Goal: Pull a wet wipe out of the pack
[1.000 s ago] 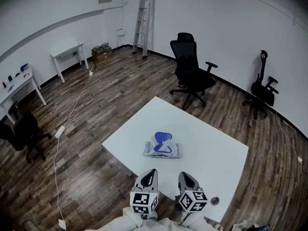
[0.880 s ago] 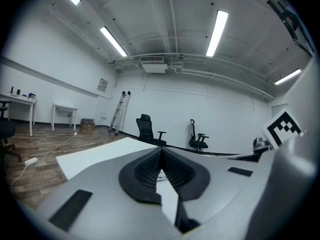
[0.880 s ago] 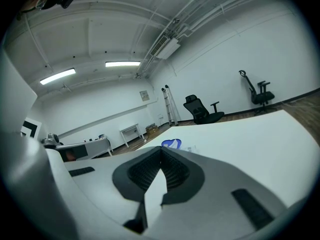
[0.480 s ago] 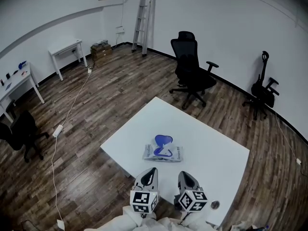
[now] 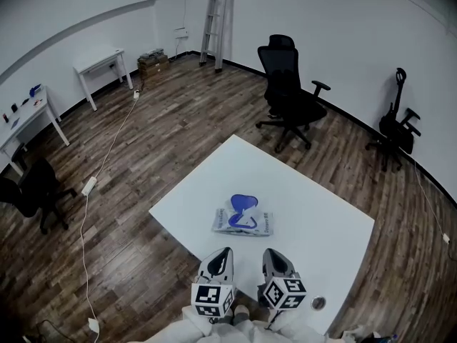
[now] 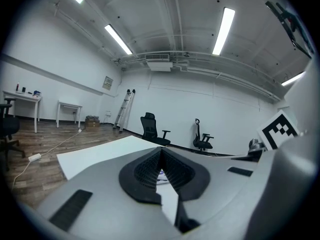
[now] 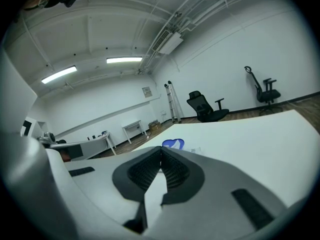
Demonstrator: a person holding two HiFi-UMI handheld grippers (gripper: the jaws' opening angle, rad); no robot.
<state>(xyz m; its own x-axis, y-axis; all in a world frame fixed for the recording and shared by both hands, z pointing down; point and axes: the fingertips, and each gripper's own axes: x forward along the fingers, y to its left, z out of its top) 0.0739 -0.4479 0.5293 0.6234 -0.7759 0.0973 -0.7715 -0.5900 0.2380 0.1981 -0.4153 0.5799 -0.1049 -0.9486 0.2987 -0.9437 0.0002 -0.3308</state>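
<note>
A white and blue wet wipe pack point(image 5: 242, 221) lies flat near the middle of the white table point(image 5: 321, 213). Its blue top flap stands up at the far side, and that flap point(image 7: 173, 143) peeks over the jaws in the right gripper view. My left gripper point(image 5: 222, 253) and right gripper point(image 5: 268, 252) hover side by side over the table's near edge, a short way in front of the pack and apart from it. Both are shut with nothing between their pads. In the left gripper view the pack is mostly hidden behind the jaws point(image 6: 161, 152).
A small round metal thing point(image 5: 318, 303) sits near the table's front right corner. Beyond the table stand a black office chair point(image 5: 289, 95), a ladder point(image 5: 214, 20) against the wall and a second chair point(image 5: 396, 123). White desks point(image 5: 100, 66) and a floor cable point(image 5: 107, 163) are at the left.
The whole view has shifted slightly: the table and pack sit a little nearer and the room looks tilted. Both grippers stay shut in about the same place at the table's near edge.
</note>
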